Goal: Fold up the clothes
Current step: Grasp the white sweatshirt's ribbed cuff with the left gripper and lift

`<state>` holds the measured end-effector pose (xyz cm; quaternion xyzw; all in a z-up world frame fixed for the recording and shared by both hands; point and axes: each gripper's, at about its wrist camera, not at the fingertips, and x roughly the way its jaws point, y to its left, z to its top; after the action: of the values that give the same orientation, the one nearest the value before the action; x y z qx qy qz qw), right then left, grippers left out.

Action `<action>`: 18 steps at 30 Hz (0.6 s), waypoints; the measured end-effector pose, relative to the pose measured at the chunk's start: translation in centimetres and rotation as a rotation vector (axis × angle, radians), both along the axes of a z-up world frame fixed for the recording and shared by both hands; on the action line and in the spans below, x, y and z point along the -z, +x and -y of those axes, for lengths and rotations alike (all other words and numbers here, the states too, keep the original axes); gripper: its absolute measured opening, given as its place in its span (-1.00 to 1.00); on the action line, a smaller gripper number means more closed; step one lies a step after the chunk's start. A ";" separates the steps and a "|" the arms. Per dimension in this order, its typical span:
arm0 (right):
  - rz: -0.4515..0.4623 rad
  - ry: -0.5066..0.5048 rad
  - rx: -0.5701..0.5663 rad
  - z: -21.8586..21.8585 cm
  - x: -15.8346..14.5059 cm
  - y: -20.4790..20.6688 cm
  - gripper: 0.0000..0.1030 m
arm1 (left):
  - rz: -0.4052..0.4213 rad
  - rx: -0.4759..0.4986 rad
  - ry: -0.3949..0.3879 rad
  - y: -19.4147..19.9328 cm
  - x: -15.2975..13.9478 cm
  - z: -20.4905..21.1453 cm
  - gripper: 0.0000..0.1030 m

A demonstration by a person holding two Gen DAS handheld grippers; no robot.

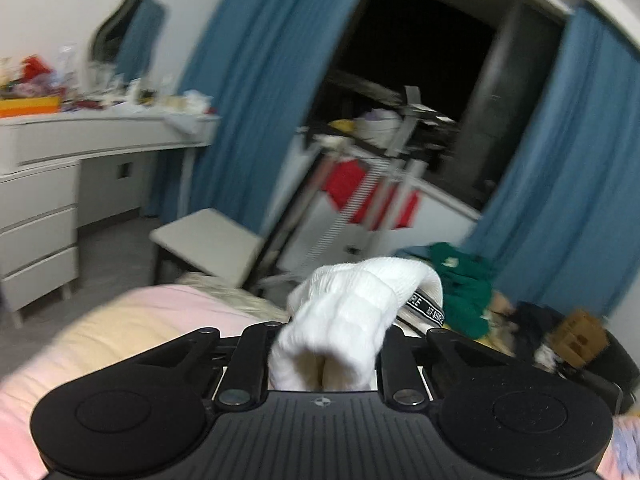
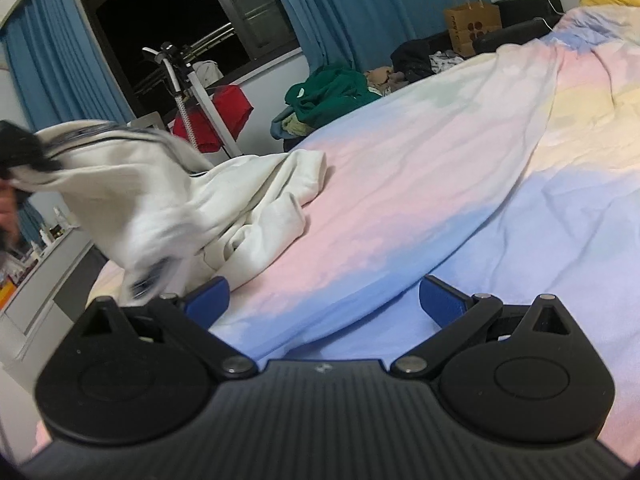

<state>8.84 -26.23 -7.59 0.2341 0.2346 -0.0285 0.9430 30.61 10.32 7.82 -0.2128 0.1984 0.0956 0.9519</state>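
A white sweatshirt (image 2: pixel 192 200) with a black lettered band lies crumpled at the left of the pastel bed sheet (image 2: pixel 440 200), and one end of it is lifted off the bed. My left gripper (image 1: pixel 326 356) is shut on that lifted end, a ribbed white cuff (image 1: pixel 352 312) bunched between its jaws. In the right wrist view the left gripper (image 2: pixel 20 152) shows as a dark blur at the far left, with cloth hanging from it. My right gripper (image 2: pixel 324 300) stands open low over the sheet, just right of the garment, with nothing between its blue pads (image 2: pixel 208 300).
A pile of green clothes (image 2: pixel 332 92) and a brown paper bag (image 2: pixel 472 28) sit beyond the far edge of the bed. A drying rack with red cloth (image 2: pixel 216 116) stands by the dark window. A white dresser (image 1: pixel 40 200) and a stool (image 1: pixel 208 240) stand left of the bed.
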 end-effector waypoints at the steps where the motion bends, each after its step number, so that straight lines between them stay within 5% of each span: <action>1: 0.001 -0.010 -0.003 -0.2 -0.1 0.0 1.00 | -0.021 -0.032 -0.006 0.4 -0.2 -2.1 -0.66; 7: 0.003 -0.053 -0.027 -1.4 -0.3 0.6 1.00 | -0.196 -0.138 0.049 3.4 4.9 -12.2 -0.62; 12: -0.011 -0.064 -0.051 -2.4 0.3 1.7 1.00 | -0.284 -0.078 -0.152 2.9 11.0 -17.8 -0.49; 14: -0.017 -0.051 -0.067 -2.8 0.6 2.0 1.00 | -0.291 -0.057 -0.186 1.5 12.2 -18.3 -0.32; 16: -0.018 -0.048 -0.080 -3.2 0.7 2.3 1.00 | -0.288 -0.035 -0.216 -0.3 12.4 -19.1 0.19; 18: -0.020 -0.055 -0.090 -3.6 0.6 2.3 1.00 | -0.289 -0.030 -0.199 -3.4 12.6 -18.5 0.47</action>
<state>11.14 -22.61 -8.17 0.1970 0.2532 0.0050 0.9471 27.22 28.85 -4.80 -0.2931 0.3385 0.1193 0.8862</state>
